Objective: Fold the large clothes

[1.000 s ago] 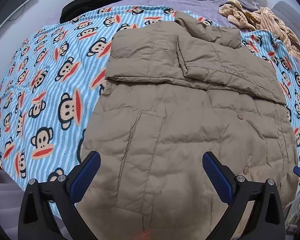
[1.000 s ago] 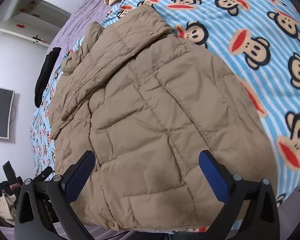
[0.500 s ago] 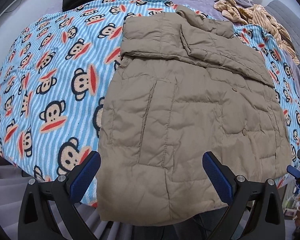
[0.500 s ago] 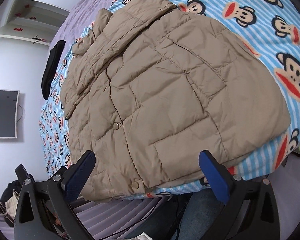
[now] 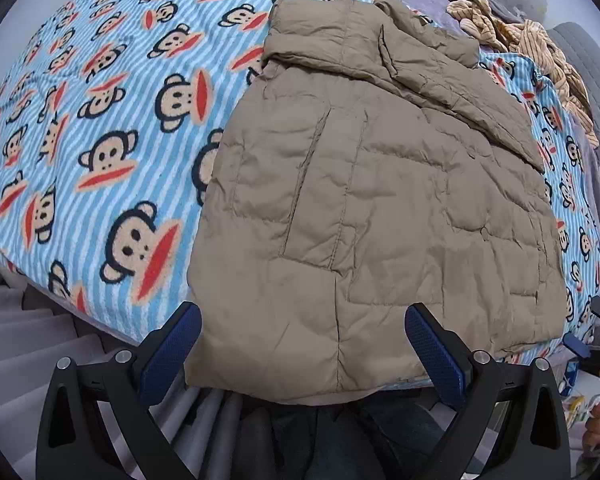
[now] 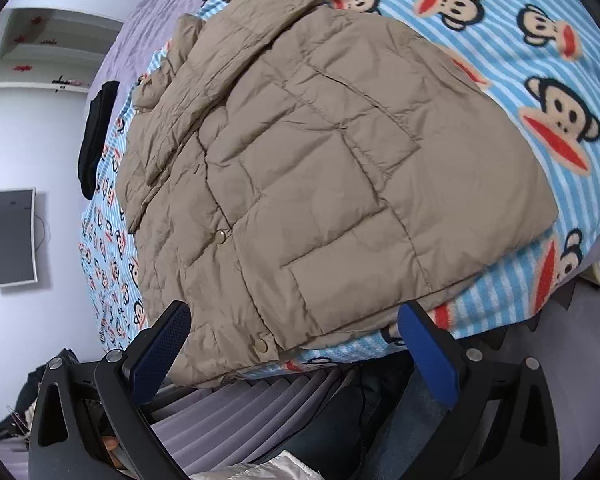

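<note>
- Across the whole bed lies a blue-and-white striped blanket (image 5: 100, 128) printed with monkey faces; its near edge hangs over the side of the bed above a grey pleated skirt (image 6: 236, 408).
- On that blanket rests the tan quilted jacket (image 5: 380, 208), spread flat with its hem toward the cameras and slightly overhanging the bed edge. Its sleeves are folded across the upper chest, and the collar points to the far side. In the right wrist view two snap buttons show along the front placket, one near the hem (image 6: 262, 345).
- Beyond the blanket, a purple bedspread (image 6: 148, 28) covers the far part of the bed.
- At the far left edge of the blanket lies a black garment (image 6: 94, 140).
- Near the jacket's collar, on the far right, sits a heap of tan striped fabric (image 5: 532, 44).
- On the wall hangs a monitor (image 6: 13, 238).
- The left gripper (image 5: 300, 344) hovers just short of the hem, blue-padded jaws spread wide, nothing between them.
- The right gripper (image 6: 294, 340) likewise hangs at the hem's other corner, jaws wide apart and empty.
</note>
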`<state>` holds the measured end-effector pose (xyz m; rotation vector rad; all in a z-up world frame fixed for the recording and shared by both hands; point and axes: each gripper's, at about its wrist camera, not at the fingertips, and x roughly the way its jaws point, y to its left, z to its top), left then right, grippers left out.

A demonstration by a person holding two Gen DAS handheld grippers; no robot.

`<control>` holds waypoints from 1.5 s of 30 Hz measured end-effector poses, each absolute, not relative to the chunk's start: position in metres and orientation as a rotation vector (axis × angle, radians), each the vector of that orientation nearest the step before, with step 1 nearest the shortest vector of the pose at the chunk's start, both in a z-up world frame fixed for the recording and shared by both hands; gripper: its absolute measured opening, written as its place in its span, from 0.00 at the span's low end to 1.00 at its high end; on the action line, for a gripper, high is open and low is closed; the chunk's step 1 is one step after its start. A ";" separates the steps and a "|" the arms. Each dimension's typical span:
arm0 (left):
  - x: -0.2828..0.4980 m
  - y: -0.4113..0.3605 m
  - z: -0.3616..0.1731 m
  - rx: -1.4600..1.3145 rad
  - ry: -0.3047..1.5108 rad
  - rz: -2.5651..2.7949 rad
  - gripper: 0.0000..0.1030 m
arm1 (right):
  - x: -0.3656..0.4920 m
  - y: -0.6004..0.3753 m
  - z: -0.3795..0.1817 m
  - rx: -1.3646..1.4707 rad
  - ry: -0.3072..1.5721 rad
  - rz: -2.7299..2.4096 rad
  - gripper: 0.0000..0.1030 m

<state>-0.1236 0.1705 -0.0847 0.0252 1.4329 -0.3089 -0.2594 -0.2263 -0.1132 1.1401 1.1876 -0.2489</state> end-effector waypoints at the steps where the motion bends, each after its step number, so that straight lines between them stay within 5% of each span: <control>1: -0.126 0.171 -0.086 0.011 1.440 -0.313 0.99 | -0.264 -0.230 -0.118 1.168 1.184 -0.256 1.00; 18: -0.158 0.212 -0.134 -0.351 1.661 -0.389 0.99 | -0.323 -0.275 -0.224 1.615 1.076 -0.373 0.99; 32: -0.163 0.178 -0.180 -0.555 1.661 -0.418 0.98 | -0.295 -0.281 -0.214 1.652 0.986 -0.265 0.99; 35: -0.156 0.165 -0.171 -0.554 1.629 -0.448 0.79 | -0.298 -0.281 -0.217 1.639 1.011 -0.287 0.99; 36: -0.153 0.162 -0.169 -0.554 1.623 -0.460 0.65 | -0.301 -0.281 -0.218 1.642 1.013 -0.294 0.99; 37: -0.151 0.160 -0.168 -0.548 1.621 -0.471 0.40 | -0.304 -0.282 -0.221 1.651 1.009 -0.299 0.97; 39: -0.143 0.158 -0.164 -0.515 1.625 -0.477 0.18 | -0.307 -0.280 -0.224 1.672 1.003 -0.304 0.83; 42: -0.138 0.155 -0.150 -0.474 1.587 -0.499 0.14 | -0.311 -0.278 -0.225 1.664 1.018 -0.318 0.49; 44: -0.135 0.155 -0.140 -0.444 1.568 -0.518 0.14 | -0.312 -0.276 -0.222 1.630 1.032 -0.350 0.16; 45: -0.132 0.153 -0.134 -0.428 1.559 -0.527 0.14 | -0.313 -0.276 -0.218 1.622 1.017 -0.355 0.16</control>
